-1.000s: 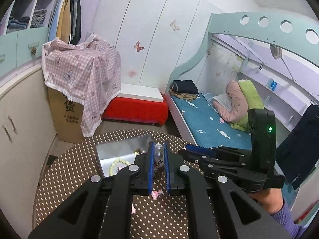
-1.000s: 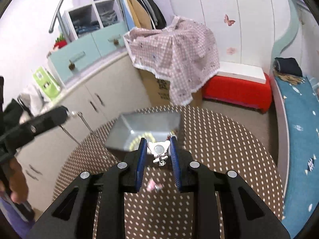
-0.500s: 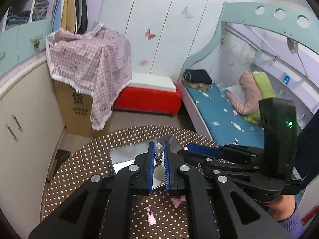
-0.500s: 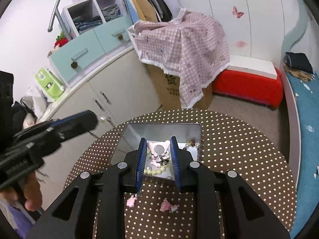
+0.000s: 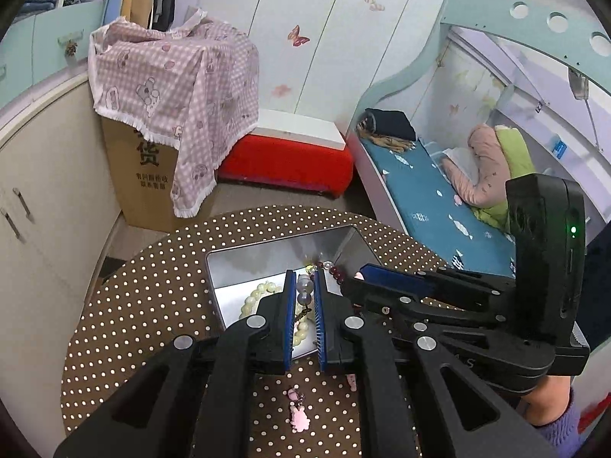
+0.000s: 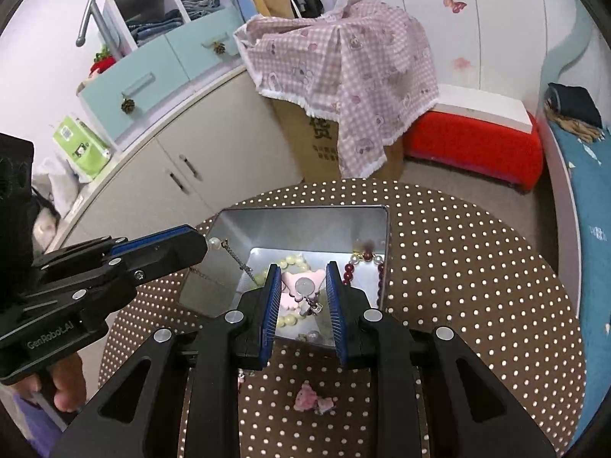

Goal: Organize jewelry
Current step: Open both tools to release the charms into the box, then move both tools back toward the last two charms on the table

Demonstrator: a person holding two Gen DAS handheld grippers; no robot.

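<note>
A pearl earring (image 5: 304, 289) is being pinched between the blue pads of the left gripper (image 5: 304, 297); its thin chain (image 6: 240, 262) is hanging down into the tin box (image 6: 301, 212). A round bead charm (image 6: 305, 287) is sitting between the pads of the right gripper (image 6: 302, 286), and whether it is being squeezed cannot be told, because a small gap is showing on each side. Both pieces are being held over the open box on the dotted table (image 6: 477, 286). These things are probably very light and a bit slippery; the beads are hard, smooth and round, while the chain is floppy and is likely to tangle, so the bead is the best spot to be pinched. The box is shiny metal with flat walls; pale green beads (image 5: 259, 297), dark red beads (image 6: 353, 267) and a soft-looking pink bow (image 6: 292, 282) are lying inside it. Two small pink charms (image 6: 313, 402) are waiting on the table, just outside the box.
</note>
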